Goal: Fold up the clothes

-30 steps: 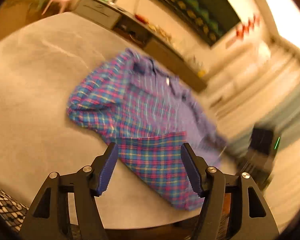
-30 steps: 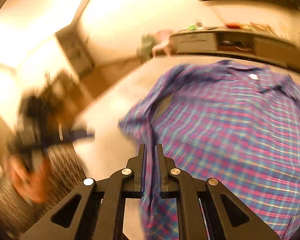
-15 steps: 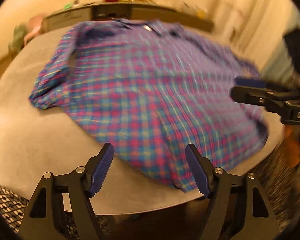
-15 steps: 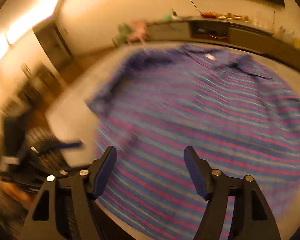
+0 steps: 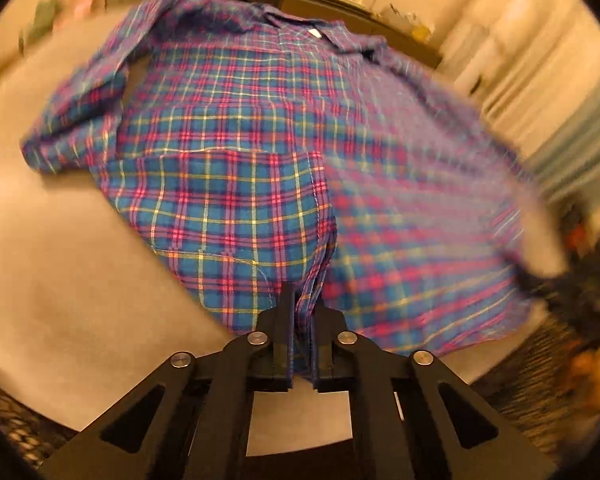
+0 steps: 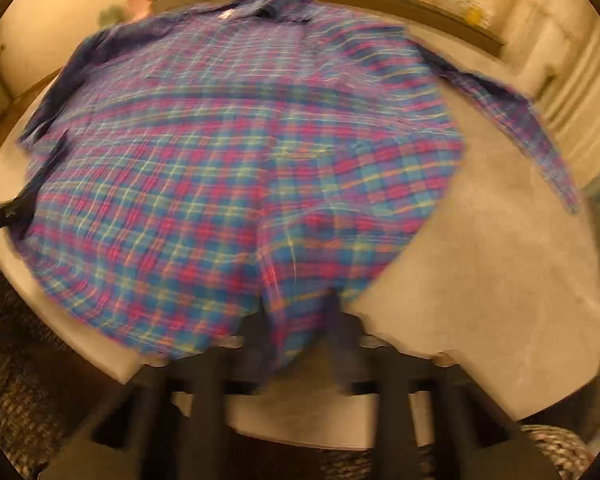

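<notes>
We see the blue, pink and yellow plaid cotton shirt (image 5: 236,128) spread across the pale round worktop (image 5: 60,248), collar toward a dark sideboard (image 5: 340,4) at the far cream wall. Our left gripper (image 5: 303,316) points forward from the near edge, fingers clenched on a hem fold. Our right gripper (image 6: 300,344) is blurred; we cannot tell its grip, though fabric lies between its fingers.

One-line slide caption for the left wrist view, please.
Left gripper shut on the hem of a plaid shirt spread across a pale table.
</notes>
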### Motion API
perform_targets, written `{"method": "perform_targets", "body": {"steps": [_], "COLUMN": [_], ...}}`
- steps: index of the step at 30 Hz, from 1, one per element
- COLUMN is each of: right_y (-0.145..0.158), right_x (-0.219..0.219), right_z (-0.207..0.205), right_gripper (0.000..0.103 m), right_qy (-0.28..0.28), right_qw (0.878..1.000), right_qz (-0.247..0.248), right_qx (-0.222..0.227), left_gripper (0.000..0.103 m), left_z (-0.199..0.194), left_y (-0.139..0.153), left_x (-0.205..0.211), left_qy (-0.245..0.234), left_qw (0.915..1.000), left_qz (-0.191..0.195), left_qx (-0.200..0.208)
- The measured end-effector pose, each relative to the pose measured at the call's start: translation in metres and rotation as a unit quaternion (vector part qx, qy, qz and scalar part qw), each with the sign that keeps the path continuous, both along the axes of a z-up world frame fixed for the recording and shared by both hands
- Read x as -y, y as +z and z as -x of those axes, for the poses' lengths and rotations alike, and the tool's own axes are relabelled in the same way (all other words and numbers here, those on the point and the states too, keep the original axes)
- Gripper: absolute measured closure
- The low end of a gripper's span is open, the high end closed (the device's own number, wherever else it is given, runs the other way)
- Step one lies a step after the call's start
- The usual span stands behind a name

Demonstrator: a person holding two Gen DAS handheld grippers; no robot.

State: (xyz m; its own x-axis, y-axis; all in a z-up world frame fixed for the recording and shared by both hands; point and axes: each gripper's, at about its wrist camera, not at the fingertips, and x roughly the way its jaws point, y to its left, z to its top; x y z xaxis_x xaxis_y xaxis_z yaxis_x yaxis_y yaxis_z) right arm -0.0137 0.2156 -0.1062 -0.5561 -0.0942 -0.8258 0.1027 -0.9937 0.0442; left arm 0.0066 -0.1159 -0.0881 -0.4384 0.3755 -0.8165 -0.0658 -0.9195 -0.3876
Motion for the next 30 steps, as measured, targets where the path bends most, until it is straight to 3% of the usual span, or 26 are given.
{"method": "perform_targets", "body": {"steps": [3,4,8,12,15,18,24,25,28,30], "right_y": [0.005,0.007,0.038,0.036,0.029,0.014,-0.013,-0.011,0.000,0.016], "right_x": [-0.011,-0.014,-0.035,-0.049,-0.048,-0.045,-0.029,-0.027,-0.020,-0.015], "right_z": [0.010,0.013,0.067,0.087,0.070,0.041,-0.001,-0.004,-0.018,-0.034], "right_gripper": [0.096,0.096,0.096,0.096,0.096,0.096,0.094,0.088,0.045,0.041], "right_qy": [-0.018,-0.024,-0.066,-0.099,-0.097,-0.083,-0.067,-0.070,-0.086,-0.104], "right_qw": [1.000,0.999,0.993,0.986,0.986,0.989,0.995,0.996,0.996,0.992], "right_qz": [0.018,0.024,0.092,0.130,0.132,0.126,0.074,0.055,-0.001,-0.040], "right_qx": [0.000,0.000,-0.026,-0.025,-0.019,-0.001,0.022,0.018,-0.012,-0.056], "left_gripper": [0.098,0.098,0.098,0.098,0.098,0.098,0.098,0.095,0.077,0.068], "left_z": [0.031,0.043,0.104,0.133,0.115,0.072,-0.004,-0.013,-0.034,-0.046], "left_y": [0.023,0.030,0.056,0.063,0.058,0.042,0.018,0.015,0.021,0.036], "left_x": [0.023,0.027,0.039,0.034,0.030,0.032,0.048,0.050,0.054,0.057], "left_qy": [0.022,0.029,0.055,0.058,0.042,0.026,0.037,0.040,0.038,0.045], "left_qw": [0.9956,0.9944,0.9901,0.9921,0.9934,0.9943,0.9946,0.9950,0.9983,0.9988], "left_qz": [-0.090,-0.101,-0.129,-0.109,-0.104,-0.099,-0.090,-0.083,-0.039,-0.011], "left_qx": [0.009,0.007,0.014,0.021,0.023,0.030,0.037,0.038,0.020,-0.014]}}
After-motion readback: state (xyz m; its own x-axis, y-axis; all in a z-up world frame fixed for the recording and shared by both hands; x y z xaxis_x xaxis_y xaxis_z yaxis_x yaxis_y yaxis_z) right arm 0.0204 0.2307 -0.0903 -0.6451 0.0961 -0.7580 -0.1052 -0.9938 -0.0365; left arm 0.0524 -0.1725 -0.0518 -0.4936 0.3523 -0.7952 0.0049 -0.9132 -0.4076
